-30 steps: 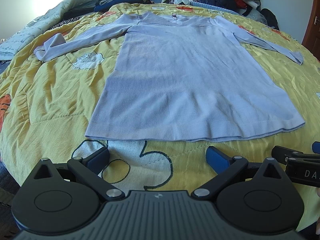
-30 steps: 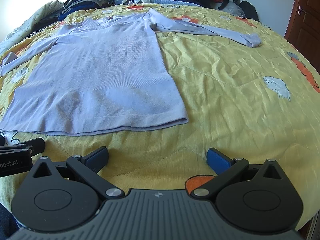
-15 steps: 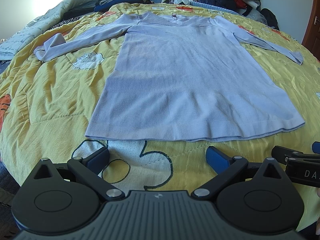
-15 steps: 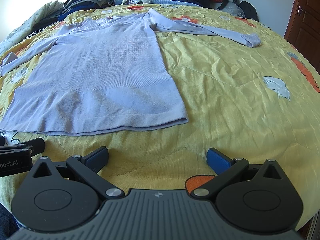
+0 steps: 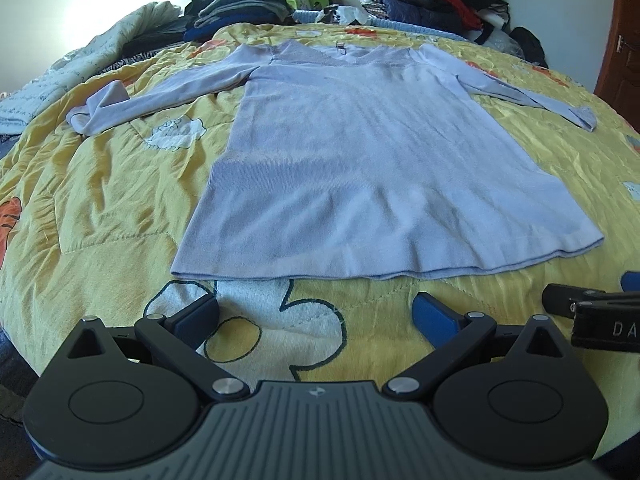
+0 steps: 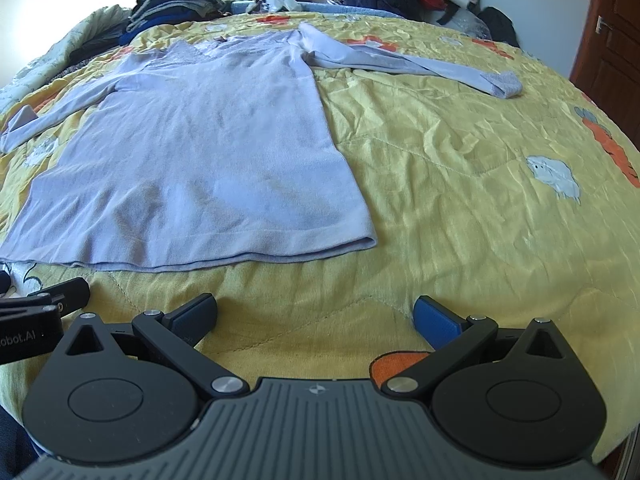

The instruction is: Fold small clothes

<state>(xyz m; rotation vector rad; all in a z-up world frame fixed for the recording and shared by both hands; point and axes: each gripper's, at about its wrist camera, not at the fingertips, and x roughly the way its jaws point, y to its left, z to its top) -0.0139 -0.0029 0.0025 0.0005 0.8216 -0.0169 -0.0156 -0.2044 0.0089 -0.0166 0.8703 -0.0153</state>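
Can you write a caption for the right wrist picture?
Open right gripper hovering before a flat lavender long-sleeved knit top on a yellow cartoon quilt.

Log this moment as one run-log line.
stage: pre-fold | lavender long-sleeve top: flat on yellow quilt, sleeves spread | left gripper: open, empty, short of hem | right gripper: open, empty

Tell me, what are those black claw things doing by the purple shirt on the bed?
A person holds two grippers to fold clothes. The light purple long-sleeved top lies flat on the yellow quilt, both sleeves spread out, not folded yet. The left gripper and the right gripper are both open and empty, just short of the top's bottom hem. Piles of other clothes sit at the far side of the bed.
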